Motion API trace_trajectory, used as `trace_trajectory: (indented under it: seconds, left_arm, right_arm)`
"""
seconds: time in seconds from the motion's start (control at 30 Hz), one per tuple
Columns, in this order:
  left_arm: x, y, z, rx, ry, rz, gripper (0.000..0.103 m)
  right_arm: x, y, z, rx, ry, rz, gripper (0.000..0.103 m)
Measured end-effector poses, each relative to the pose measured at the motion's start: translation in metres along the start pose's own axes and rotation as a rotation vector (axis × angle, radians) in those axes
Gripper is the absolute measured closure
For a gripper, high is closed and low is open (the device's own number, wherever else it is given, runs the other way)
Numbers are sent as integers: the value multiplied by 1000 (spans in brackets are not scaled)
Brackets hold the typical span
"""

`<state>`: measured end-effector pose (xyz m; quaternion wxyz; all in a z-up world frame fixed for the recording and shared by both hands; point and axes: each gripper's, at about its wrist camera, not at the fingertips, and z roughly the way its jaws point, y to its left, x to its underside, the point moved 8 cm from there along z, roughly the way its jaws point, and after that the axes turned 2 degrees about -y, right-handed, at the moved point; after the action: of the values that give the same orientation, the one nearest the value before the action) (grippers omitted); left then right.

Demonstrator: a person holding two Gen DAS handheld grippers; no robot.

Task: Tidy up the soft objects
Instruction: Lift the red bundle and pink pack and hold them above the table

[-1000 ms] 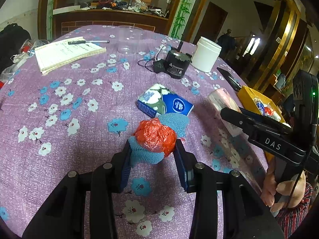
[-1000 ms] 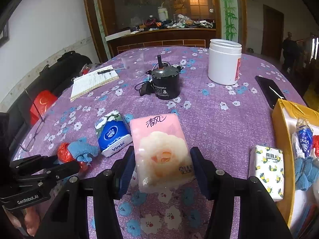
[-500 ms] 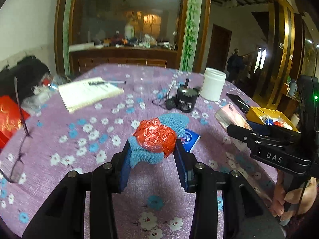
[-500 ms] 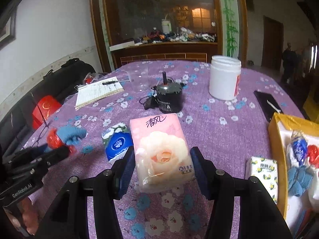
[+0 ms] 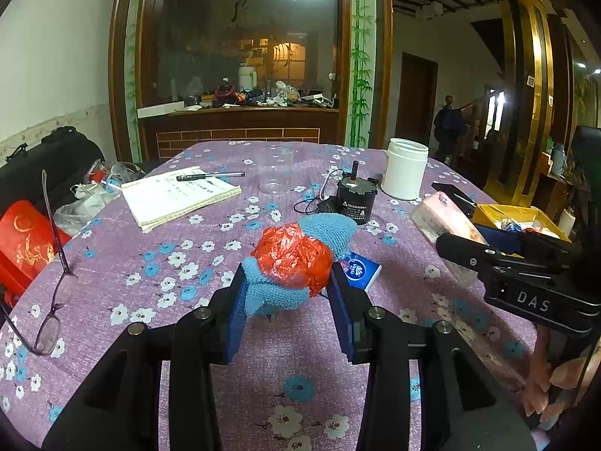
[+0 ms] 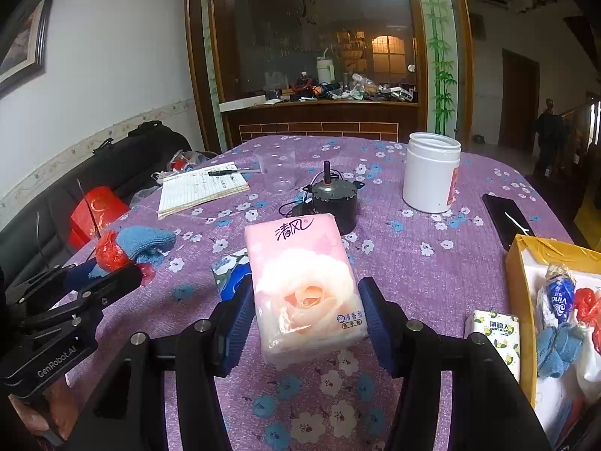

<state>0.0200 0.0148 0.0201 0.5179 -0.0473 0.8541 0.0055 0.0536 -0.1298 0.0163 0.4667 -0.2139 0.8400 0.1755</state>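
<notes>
Soft things held up over the flowery purple table

A blue knitted cloth (image 5: 268,293) wrapped round a crinkly red plastic bag (image 5: 293,257) sits at 6 o'clock in the left view. A pink tissue pack (image 6: 306,287) with a rose picture tilts upward at 6 o'clock in the right view. A blue-and-white tissue pack (image 6: 229,272) lies flat at its 9 o'clock.
</notes>
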Motion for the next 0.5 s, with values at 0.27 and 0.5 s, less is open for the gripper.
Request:
trace_trajectory:
  seconds: [0.27, 0.5]
  left_arm:
    - [-4, -2, -7, -32, -45, 28, 65]
    - [-6, -4, -11, -45, -71, 46, 65]
  right_arm:
    - [-2, 1, -13, -1, -36, 12, 46]
    - [-1, 0, -23, -6, -61, 30, 46]
